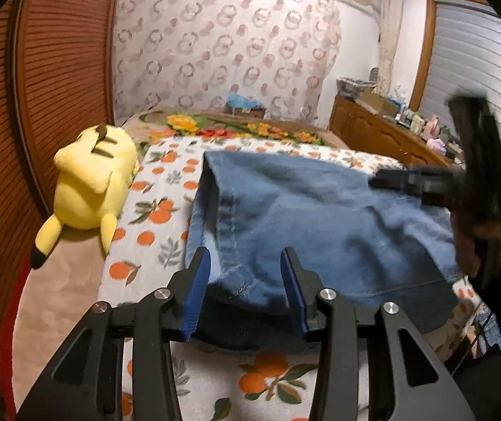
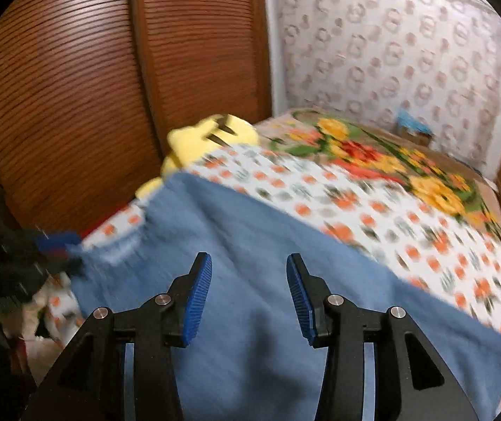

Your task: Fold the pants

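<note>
Left wrist view: the left gripper (image 1: 245, 263) stands with its jaws apart over the near edge of the blue pants (image 1: 320, 217), a fold of denim lying between the blue pads (image 1: 198, 291) without being pressed. The pants lie spread on the bed, over a white sheet (image 1: 152, 210) printed with oranges and leaves. Beyond the sheet a floral blanket (image 1: 215, 126) in yellow, red and green covers the far part of the bed. A yellow plush toy (image 1: 92, 182) lies at the left edge of the bed, just beside the sheet and apart from the pants. Louvred wooden doors (image 1: 57, 70) rise behind the toy (brown, with fine horizontal slats). A curtain (image 1: 222, 45) patterned with pale rings closes the far wall, and a wooden cabinet (image 1: 373, 129) crowded with small items stands to the right, below a shuttered window (image 1: 478, 70). The right gripper (image 1: 401, 179), blurred, is held by a hand (image 1: 489, 242) at the pants' right edge.

Right wrist view: the right gripper's jaws stand open above the denim, nothing clamped between them. The left gripper shows as a dark blur at the pants' left edge.
</note>
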A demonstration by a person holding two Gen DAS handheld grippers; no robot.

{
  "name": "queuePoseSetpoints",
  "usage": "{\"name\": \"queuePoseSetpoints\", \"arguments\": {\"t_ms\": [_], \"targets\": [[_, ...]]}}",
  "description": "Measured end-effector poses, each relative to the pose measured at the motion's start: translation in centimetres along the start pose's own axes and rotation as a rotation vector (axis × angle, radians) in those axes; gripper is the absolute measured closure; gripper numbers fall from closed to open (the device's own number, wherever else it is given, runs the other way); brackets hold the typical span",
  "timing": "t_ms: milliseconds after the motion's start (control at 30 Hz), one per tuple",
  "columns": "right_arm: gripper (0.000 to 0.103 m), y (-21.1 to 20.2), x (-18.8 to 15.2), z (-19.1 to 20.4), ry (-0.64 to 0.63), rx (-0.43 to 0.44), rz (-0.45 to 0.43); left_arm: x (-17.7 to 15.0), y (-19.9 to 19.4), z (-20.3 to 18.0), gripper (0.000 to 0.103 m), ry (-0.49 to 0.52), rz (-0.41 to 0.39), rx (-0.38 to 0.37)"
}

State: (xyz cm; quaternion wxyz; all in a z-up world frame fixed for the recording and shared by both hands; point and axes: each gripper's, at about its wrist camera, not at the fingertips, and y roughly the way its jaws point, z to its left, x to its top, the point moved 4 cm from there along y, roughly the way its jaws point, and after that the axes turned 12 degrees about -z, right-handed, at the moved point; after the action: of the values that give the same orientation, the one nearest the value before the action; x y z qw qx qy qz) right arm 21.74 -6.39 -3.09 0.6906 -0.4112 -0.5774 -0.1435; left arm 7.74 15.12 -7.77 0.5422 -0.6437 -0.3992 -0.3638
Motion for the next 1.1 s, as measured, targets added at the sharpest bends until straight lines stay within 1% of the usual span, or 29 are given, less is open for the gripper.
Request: {"name": "queuePoseSetpoints", "arguments": {"t_ms": [133,300,367,433,500,567,667,700,733,800,833,867,900,933,1000,1100], "targets": [[0.057,-1.3,-2.8,-1.3,0.025,-0.048,0.034,0.8,0.3,-0.8,0.060,0.027,-0.004,-0.007],[0.057,-2.6,-4.4,-1.0,0.047,-0.053,0.051,0.7,1.3,-1.1,0.060,0.056,0.023,0.012],[0.057,-3.3,-4.8,-0.6,0.043,-0.052,0.056,0.1,1.8,-0.9,0.060,0.075,0.052,0.029],[0.057,-3.4,-5.4,0.0,0.033,-0.053,0.065,-1.3,2.8,-0.7,0.060,0.106,0.125,0.052],[0.057,-4.0,-5.6,-0.1,0.025,-0.048,0.073,-2.7,3.4,-0.3,0.060,0.125,0.176,0.078],[0.057,-4.0,-6.0,-0.2,0.018,-0.044,0.081,-3.8,3.5,0.2,0.060,0.121,0.204,0.071],[0.057,-4.3,-6.4,-0.1,0.015,-0.039,0.086,-4.0,3.1,0.5,0.060,0.102,0.188,0.048],[0.057,-4.3,-6.6,-0.1,0.015,-0.039,0.087,-3.9,3.0,0.5,0.064,0.100,0.184,0.041],[0.057,-4.4,-6.7,-0.1,0.017,-0.039,0.088,-3.9,3.0,0.4,0.075,0.101,0.179,0.027],[0.057,-4.4,-6.8,-0.3,0.022,-0.039,0.089,-3.6,2.9,0.1,0.088,0.108,0.155,0.007],[0.057,-4.3,-6.8,-0.6,0.025,-0.040,0.090,-3.3,2.3,-0.1,0.091,0.109,0.126,0.012],[0.057,-4.3,-6.9,-0.8,0.028,-0.043,0.091,-2.8,1.6,0.0,0.092,0.100,0.084,0.016],[0.057,-4.4,-7.0,-0.8,0.029,-0.046,0.092,-2.2,0.6,0.2,0.094,0.077,0.027,0.021],[0.057,-4.6,-7.1,-1.0,0.034,-0.047,0.092,-1.7,-0.4,0.6,0.094,0.046,-0.014,0.033],[0.057,-4.8,-7.3,-1.3,0.044,-0.048,0.091,-1.6,-1.4,1.4,0.094,0.024,-0.020,0.072],[0.057,-5.5,-7.7,-1.8,0.068,-0.049,0.086,-1.9,-1.2,2.2,0.094,0.004,0.005,0.091]]}}
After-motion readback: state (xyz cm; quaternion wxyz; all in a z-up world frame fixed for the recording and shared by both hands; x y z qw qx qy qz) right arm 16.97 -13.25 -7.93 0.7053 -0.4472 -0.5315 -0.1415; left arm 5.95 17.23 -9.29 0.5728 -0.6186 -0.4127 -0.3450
